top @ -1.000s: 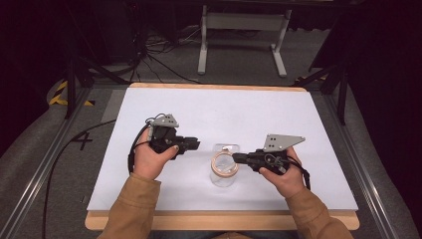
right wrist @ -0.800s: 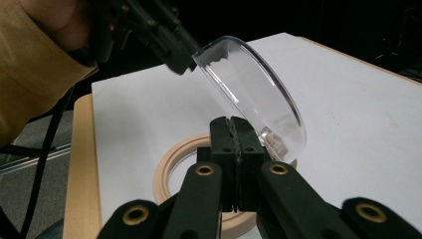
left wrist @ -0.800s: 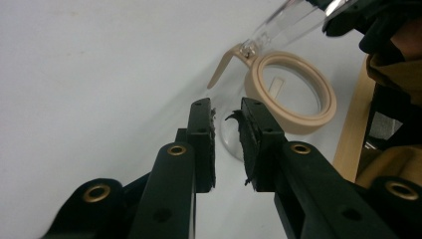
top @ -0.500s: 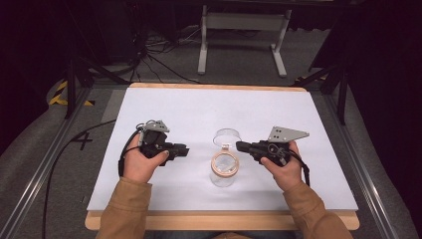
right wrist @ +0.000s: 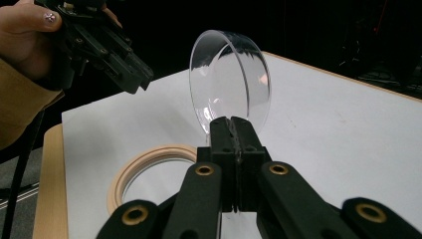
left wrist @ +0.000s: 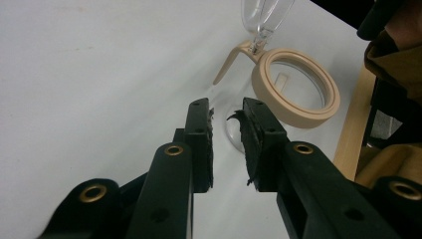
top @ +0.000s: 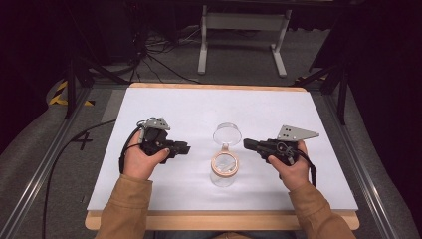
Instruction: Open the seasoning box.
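Tongs both hovering beside the jar point(top: 225, 169) — right tongs point(top: 247, 144) pinched together, left tongs point(top: 186, 148) slightly apart; approaching its open lid point(top: 227, 133) gently, jar steadied.

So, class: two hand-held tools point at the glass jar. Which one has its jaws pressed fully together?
The right tool: its jaws meet with no gap. The left tool shows a clear gap between its jaws, with nothing in it. The jar stands between them.

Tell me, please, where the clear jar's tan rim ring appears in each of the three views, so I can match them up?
High view: the tan rim ring sits low at centre, between the two grippers.
Left gripper view: upper right, beyond the jaws.
Right gripper view: lower left, partly behind the jaws.
Shared landmark: the open clear lid hinged to the ring.
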The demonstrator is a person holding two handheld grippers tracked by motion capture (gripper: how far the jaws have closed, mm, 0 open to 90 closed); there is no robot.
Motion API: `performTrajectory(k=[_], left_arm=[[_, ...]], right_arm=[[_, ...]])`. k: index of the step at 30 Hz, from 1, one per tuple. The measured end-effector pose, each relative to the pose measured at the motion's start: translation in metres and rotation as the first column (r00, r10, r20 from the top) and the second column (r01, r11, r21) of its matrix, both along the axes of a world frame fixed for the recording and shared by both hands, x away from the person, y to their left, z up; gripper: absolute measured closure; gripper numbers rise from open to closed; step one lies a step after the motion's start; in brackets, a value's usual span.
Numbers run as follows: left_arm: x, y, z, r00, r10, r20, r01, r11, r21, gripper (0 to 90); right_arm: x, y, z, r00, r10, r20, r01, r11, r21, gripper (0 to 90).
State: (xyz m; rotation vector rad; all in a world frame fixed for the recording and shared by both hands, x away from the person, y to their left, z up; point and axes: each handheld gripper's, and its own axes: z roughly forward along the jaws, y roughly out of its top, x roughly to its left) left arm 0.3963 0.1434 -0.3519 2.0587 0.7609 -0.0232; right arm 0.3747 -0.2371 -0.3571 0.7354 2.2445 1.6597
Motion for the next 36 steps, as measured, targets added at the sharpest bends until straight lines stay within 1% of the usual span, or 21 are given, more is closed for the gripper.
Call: performTrajectory(k=[3, 7, 8, 10, 12, 13, 14, 17, 19, 21, 24, 26, 28, 29, 30, 31, 32, 33, 34, 35, 36], left_arm=[[0.001, 0.003, 0.002, 0.9999, 0.003, 0.013, -0.003, 1.0000, 0.007, 73.5], [0.002, 0.007, 0.003, 0.9997, 0.022, 0.006, -0.022, 0.9997, 0.008, 72.3], [0.004, 0.008, 0.003, 0.9997, 0.020, 0.014, -0.020, 0.9997, 0.016, 72.2], [0.004, 0.010, 0.003, 0.9995, 0.033, 0.004, -0.033, 0.9993, 0.018, 71.6], [0.006, 0.012, 0.003, 0.9990, 0.043, 0.012, -0.043, 0.9988, 0.025, 71.3], [0.006, 0.013, 0.003, 0.9986, 0.052, 0.005, -0.052, 0.9981, 0.033, 70.9], [0.007, 0.015, 0.003, 0.9984, 0.055, 0.011, -0.056, 0.9974, 0.045, 70.4], [0.006, 0.018, 0.003, 0.9973, 0.074, 0.007, -0.074, 0.9961, 0.048, 69.7], [0.006, 0.023, 0.004, 0.9960, 0.089, 0.011, -0.089, 0.9947, 0.051, 69.4], [0.006, 0.026, 0.004, 0.9953, 0.097, 0.010, -0.097, 0.9936, 0.057, 69.2], [0.005, 0.030, 0.002, 0.9937, 0.112, 0.008, -0.112, 0.9909, 0.075, 68.9], [0.005, 0.031, 0.000, 0.9929, 0.119, 0.005, -0.119, 0.9893, 0.085, 68.6], [0.005, 0.033, -0.001, 0.9923, 0.124, 0.005, -0.123, 0.9884, 0.088, 68.3], [0.005, 0.033, -0.001, 0.9923, 0.124, 0.005, -0.123, 0.9884, 0.088, 68.3], [0.005, 0.033, -0.002, 0.9926, 0.121, 0.005, -0.121, 0.9886, 0.090, 68.3], [0.004, 0.034, -0.003, 0.9925, 0.122, -0.008, -0.121, 0.9881, 0.095, 68.1], [0.004, 0.034, -0.003, 0.9925, 0.122, -0.008, -0.121, 0.9881, 0.095, 68.0], [0.004, 0.035, -0.004, 0.9920, 0.126, -0.008, -0.124, 0.9878, 0.094, 68.0], [0.004, 0.036, -0.005, 0.9915, 0.130, -0.009, -0.129, 0.9874, 0.093, 67.6], [0.005, 0.037, -0.006, 0.9918, 0.127, -0.013, -0.125, 0.9873, 0.098, 67.6], [0.005, 0.039, -0.007, 0.9914, 0.130, -0.013, -0.128, 0.9865, 0.102, 67.4]], right_arm=[[-0.001, -0.003, 0.003, 1.0000, -0.002, -0.003, 0.002, 1.0000, -0.005, 90.0], [-0.001, -0.010, 0.007, 0.9999, -0.013, -0.009, 0.013, 0.9998, -0.016, 90.0], [-0.001, -0.012, 0.007, 0.9998, -0.015, -0.011, 0.015, 0.9998, -0.016, 90.0], [-0.001, -0.015, 0.008, 0.9996, -0.020, -0.019, 0.019, 0.9996, -0.020, 90.0], [0.000, -0.018, 0.008, 0.9994, -0.027, -0.024, 0.026, 0.9991, -0.034, 90.0], [0.000, -0.020, 0.009, 0.9991, -0.034, -0.026, 0.033, 0.9985, -0.044, 89.9], [0.001, -0.023, 0.010, 0.9988, -0.042, -0.025, 0.041, 0.9980, -0.047, 89.0], [0.001, -0.027, 0.011, 0.9978, -0.057, -0.033, 0.055, 0.9966, -0.061, 87.3], [0.003, -0.036, 0.015, 0.9955, -0.092, -0.020, 0.090, 0.9924, -0.084, 84.6], [0.004, -0.038, 0.015, 0.9950, -0.098, -0.020, 0.096, 0.9916, -0.088, 83.2], [0.006, -0.047, 0.019, 0.9901, -0.140, -0.011, 0.138, 0.9831, -0.121, 79.8], [0.010, -0.054, 0.019, 0.9860, -0.165, -0.024, 0.160, 0.9768, -0.142, 76.3], [0.015, -0.062, 0.018, 0.9773, -0.205, -0.052, 0.194, 0.9664, -0.169, 69.3], [0.015, -0.062, 0.018, 0.9773, -0.205, -0.052, 0.194, 0.9664, -0.169, 69.3], [0.017, -0.065, 0.017, 0.9729, -0.222, -0.064, 0.207, 0.9599, -0.189, 69.0], [0.021, -0.073, 0.015, 0.9630, -0.264, -0.055, 0.248, 0.9471, -0.204, 67.0], [0.021, -0.073, 0.015, 0.9630, -0.264, -0.055, 0.248, 0.9471, -0.204, 67.0], [0.022, -0.076, 0.015, 0.9602, -0.273, -0.059, 0.257, 0.9451, -0.202, 65.9], [0.026, -0.084, 0.014, 0.9527, -0.293, -0.082, 0.273, 0.9417, -0.197, 62.3], [0.026, -0.084, 0.014, 0.9527, -0.293, -0.082, 0.273, 0.9417, -0.197, 62.3], [0.028, -0.088, 0.013, 0.9494, -0.301, -0.090, 0.278, 0.9385, -0.205, 61.3]])
